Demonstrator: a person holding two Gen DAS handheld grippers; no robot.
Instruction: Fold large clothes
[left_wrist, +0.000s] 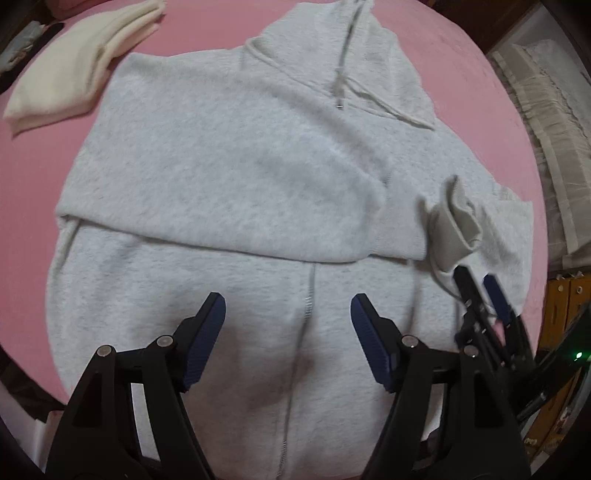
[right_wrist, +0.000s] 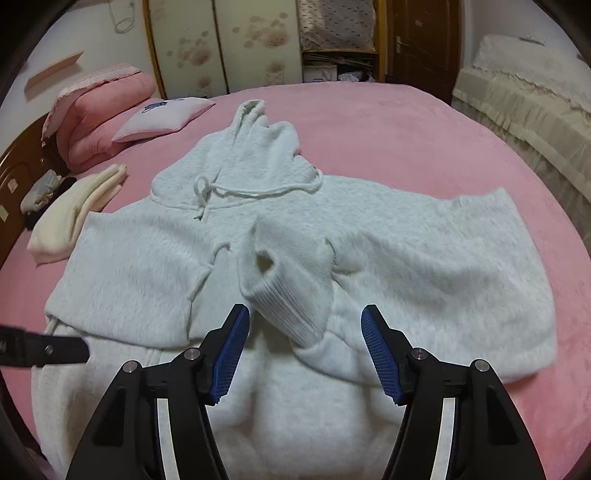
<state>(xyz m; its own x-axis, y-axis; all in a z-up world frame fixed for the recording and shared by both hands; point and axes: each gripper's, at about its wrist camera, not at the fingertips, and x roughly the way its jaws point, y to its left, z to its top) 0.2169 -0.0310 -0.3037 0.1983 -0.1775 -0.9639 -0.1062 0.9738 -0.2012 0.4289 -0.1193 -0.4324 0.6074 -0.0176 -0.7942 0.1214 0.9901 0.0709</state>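
Note:
A light grey hoodie (left_wrist: 236, 177) lies face up on the pink bed (left_wrist: 207, 33), its hood (right_wrist: 255, 140) and drawstring at the far end. Both sleeves are folded in across the chest. My left gripper (left_wrist: 287, 301) hovers open over the lower front, by the centre seam, with nothing between its fingers. My right gripper (right_wrist: 306, 310) is open too. The right sleeve's ribbed cuff (right_wrist: 291, 306) lies loose between its blue pads, which do not press on it. In the left wrist view the right gripper (left_wrist: 479, 286) sits just below that cuff (left_wrist: 450, 229). The left gripper's finger (right_wrist: 55, 350) enters the right wrist view at the left edge.
A folded cream garment (right_wrist: 74, 218) lies on the bed left of the hoodie. A pink quilt (right_wrist: 96, 110) and a pillow (right_wrist: 162, 114) sit at the head end. A cream-covered bed (right_wrist: 524, 110) stands to the right, with a wardrobe (right_wrist: 221, 40) and a door (right_wrist: 421, 40) behind.

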